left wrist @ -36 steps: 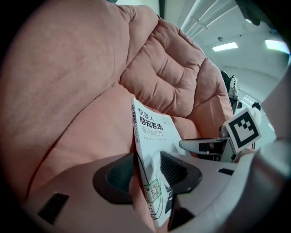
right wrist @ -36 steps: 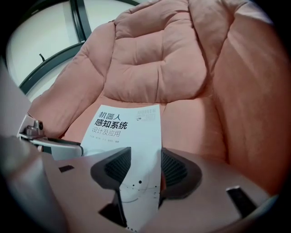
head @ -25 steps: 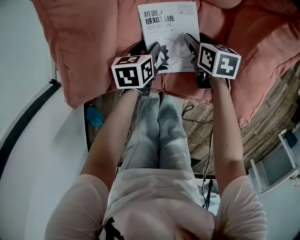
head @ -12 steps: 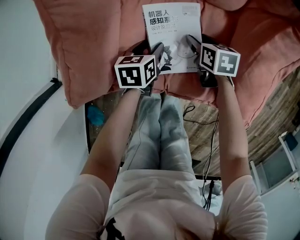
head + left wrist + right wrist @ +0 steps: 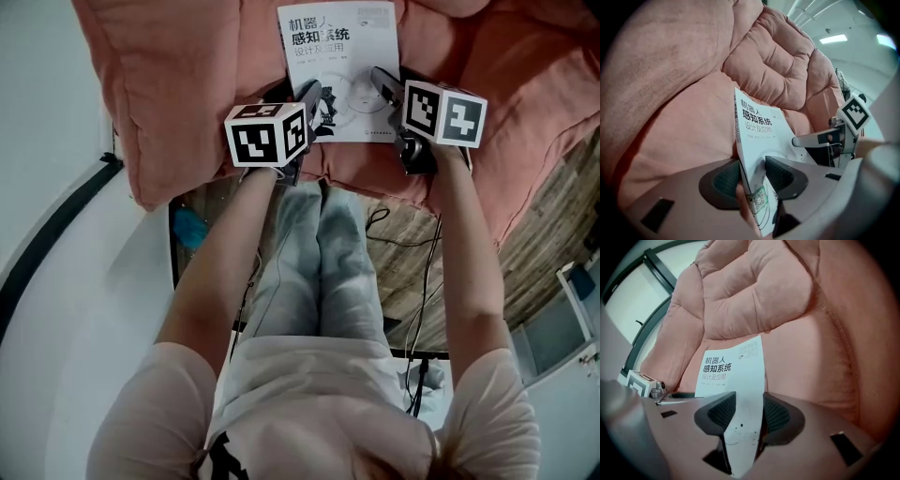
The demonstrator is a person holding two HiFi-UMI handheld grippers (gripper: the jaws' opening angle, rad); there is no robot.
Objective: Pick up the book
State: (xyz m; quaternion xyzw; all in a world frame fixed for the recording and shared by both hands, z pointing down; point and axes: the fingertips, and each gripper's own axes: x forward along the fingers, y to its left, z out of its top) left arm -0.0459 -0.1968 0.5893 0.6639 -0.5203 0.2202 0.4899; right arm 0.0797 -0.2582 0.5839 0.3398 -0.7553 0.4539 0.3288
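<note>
A white book (image 5: 342, 47) with dark Chinese print lies flat on the pink sofa seat (image 5: 178, 94). My left gripper (image 5: 305, 108) straddles its near left corner, one jaw over the cover and the other underneath. In the left gripper view the book's spine (image 5: 740, 154) stands between the dark pads (image 5: 725, 180) of that gripper (image 5: 752, 176). My right gripper (image 5: 384, 89) straddles the near right corner the same way, and in its own view the book (image 5: 726, 366) runs between its pads (image 5: 776, 418). Both pairs of jaws have just been closing around the book and still stand apart.
Puffy pink back cushions (image 5: 754, 291) rise behind the book. Below the seat edge are the person's legs (image 5: 319, 272), a wooden floor (image 5: 544, 225) with black cables (image 5: 412, 281), and a blue object (image 5: 187, 232). A white surface with a dark band (image 5: 56, 244) lies at the left.
The right gripper has shifted slightly at the book's corner. The book and the left gripper stay where they were.
</note>
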